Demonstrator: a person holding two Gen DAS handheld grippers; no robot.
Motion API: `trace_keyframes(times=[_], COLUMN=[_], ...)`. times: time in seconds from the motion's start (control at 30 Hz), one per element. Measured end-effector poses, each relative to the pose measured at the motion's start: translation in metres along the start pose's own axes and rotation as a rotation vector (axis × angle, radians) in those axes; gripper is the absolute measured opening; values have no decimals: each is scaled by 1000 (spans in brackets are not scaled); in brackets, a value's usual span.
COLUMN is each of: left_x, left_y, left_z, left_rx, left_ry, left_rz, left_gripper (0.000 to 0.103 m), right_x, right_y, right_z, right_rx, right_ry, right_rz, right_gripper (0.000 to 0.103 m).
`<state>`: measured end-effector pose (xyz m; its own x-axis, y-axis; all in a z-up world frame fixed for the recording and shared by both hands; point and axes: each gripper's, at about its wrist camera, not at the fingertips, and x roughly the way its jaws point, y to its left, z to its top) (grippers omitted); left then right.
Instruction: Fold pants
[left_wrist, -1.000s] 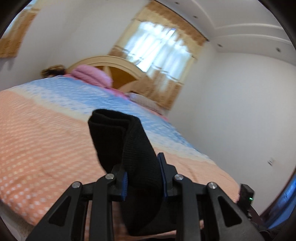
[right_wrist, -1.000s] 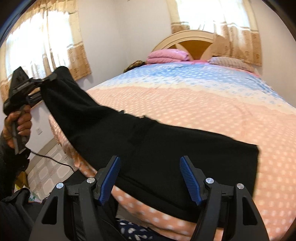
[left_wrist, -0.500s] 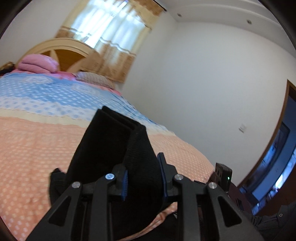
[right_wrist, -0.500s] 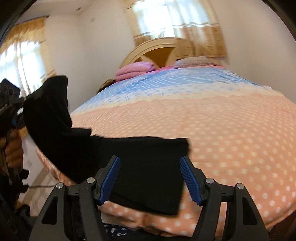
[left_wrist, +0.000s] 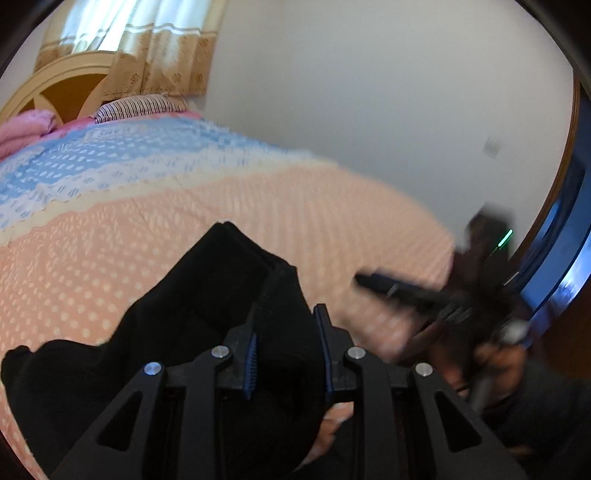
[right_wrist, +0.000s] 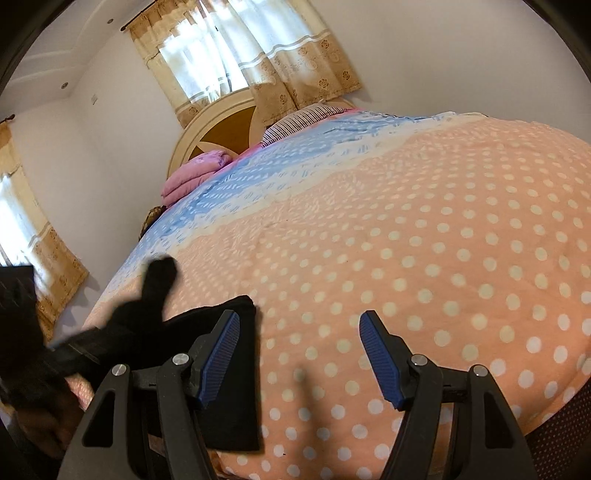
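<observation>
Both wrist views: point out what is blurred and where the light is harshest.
Left wrist view: the right hand-held gripper at the right edge is smeared by motion, the bedspread soft; the pants and nearby fingers are sharp. Right wrist view: the left hand-held gripper and the raised pants blur at the left; the window is blown out white; the bed bulges from fisheye.

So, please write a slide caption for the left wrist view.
Left gripper shut on black pants above the dotted bedspread.
</observation>
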<state>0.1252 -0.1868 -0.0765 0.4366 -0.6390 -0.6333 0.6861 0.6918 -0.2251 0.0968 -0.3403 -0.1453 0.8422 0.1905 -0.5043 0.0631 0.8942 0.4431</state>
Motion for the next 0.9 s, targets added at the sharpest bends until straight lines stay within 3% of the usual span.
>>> trace_keyframes(times=[0.1, 0.23, 0.33, 0.43, 0.57, 0.67, 0.8, 0.83, 0.87, 0.9], left_x=[16, 11, -8, -37, -72, -78, -78, -78, -78, -76], left_y=[-9, -30, -33, -38, -14, 23, 77, 88, 100, 108], left_z=[-17, -23, -20, -23, -31, -34, -40, -42, -45, -47], left_rx=[55, 96, 109, 147, 142, 82, -69, -102, -139, -165], left_ry=[28, 28, -21, -106, -202, -209, -172, -173, -171, -164], left_rz=[56, 43, 9, 26, 150, 275, 392, 394, 400, 413], left_gripper=[29, 36, 52, 73, 93, 95, 95, 95, 95, 95], right_x=[1, 2, -1, -4, -9, -4, 7, 12, 17, 20], right_y=[2, 5, 8, 13, 34, 67, 96, 99, 98, 95], right_z=[-3, -5, -7, -8, -12, -21, -37, -41, -44, -46], right_rx=[-6, -17, -25, -23, -47, -137, -273, -297, -301, -296], right_ry=[6, 11, -4, -8, 26, 78, 128, 146, 167, 185], right_rz=[9, 25, 36, 47, 101, 140, 100, 76, 63, 53], right_gripper=[69, 69, 69, 69, 69, 69, 69, 63, 42, 30])
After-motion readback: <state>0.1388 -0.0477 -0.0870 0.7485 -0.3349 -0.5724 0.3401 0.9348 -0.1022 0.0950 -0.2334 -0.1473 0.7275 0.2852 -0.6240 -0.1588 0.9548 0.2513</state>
